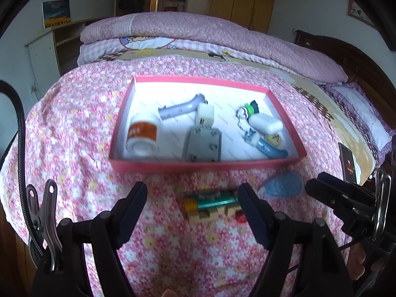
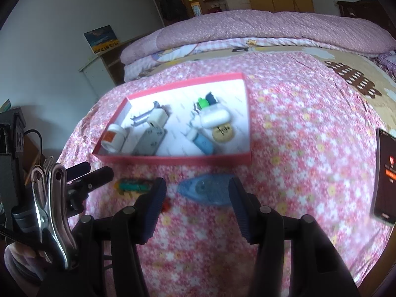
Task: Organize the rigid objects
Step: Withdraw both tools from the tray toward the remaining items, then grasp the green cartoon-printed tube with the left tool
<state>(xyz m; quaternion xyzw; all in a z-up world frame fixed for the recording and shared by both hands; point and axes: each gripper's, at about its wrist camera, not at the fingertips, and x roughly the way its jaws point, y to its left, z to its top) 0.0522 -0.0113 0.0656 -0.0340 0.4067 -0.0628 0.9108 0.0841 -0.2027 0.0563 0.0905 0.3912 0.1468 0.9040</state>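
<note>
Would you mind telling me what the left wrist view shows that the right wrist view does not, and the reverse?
Only the left wrist view shows the small wooden block beside the battery, clearly. Only the right wrist view shows the whole phone lying on the bedspread. Both show the pink box holding sorted items, the blue teardrop-shaped item outside it, and both open tools: left tool, right tool.

Not much reads clearly. The white bottle (image 1: 142, 137) at the left of the pink box (image 1: 208, 167) has an orange label with blurred letters, maybe "BER". The rest is illegible.
</note>
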